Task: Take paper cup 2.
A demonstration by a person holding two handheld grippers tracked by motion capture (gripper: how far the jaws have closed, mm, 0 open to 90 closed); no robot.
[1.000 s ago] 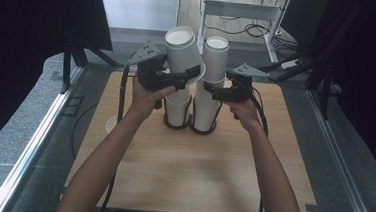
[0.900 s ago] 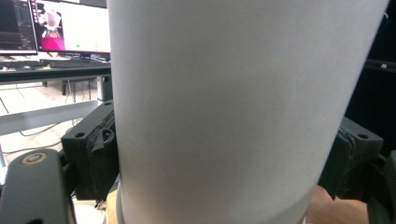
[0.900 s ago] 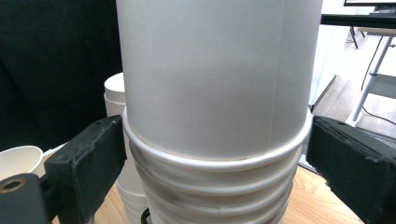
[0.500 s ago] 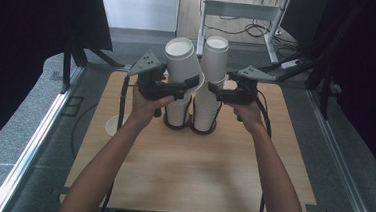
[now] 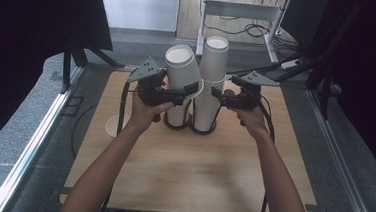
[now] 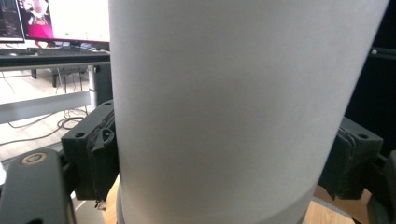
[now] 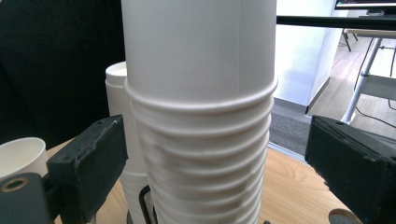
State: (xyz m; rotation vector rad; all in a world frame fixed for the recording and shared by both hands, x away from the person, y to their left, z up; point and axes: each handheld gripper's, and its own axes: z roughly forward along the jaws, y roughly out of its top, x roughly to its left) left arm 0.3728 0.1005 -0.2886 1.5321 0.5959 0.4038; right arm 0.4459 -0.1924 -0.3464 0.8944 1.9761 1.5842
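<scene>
Two stacks of white paper cups stand side by side near the far middle of the wooden table (image 5: 192,166), each seated in a dark ring holder (image 5: 177,125). Left stack (image 5: 177,114) is short; its cups sit nested one in another. Right stack (image 5: 211,95) is taller, many cups nested, rims showing as tight ridges in the right gripper view (image 7: 201,154). Top cup of right stack is upright, mouth open and looks empty from above.

Left gripper (image 5: 193,91) holds one paper cup (image 5: 182,70) lifted above the left stack, tilted so its mouth leans toward the person's left; the inside looks white and empty. In the left gripper view the cup wall (image 6: 233,107) sits between both pads, which press against its sides, so the jaws are clamped on that cup at a middling width.

Right gripper (image 5: 217,95) sits at the side of the right stack. In the right gripper view its two jaws stand on either side of the stack with clear gaps to the cup walls, so it is spread wide and grips nothing.

One more single cup (image 5: 115,126) stands upright at the left edge of the table, well apart from the stacks, mouth up, nothing visible in it; it also shows at the left of the right gripper view (image 7: 21,156).
</scene>
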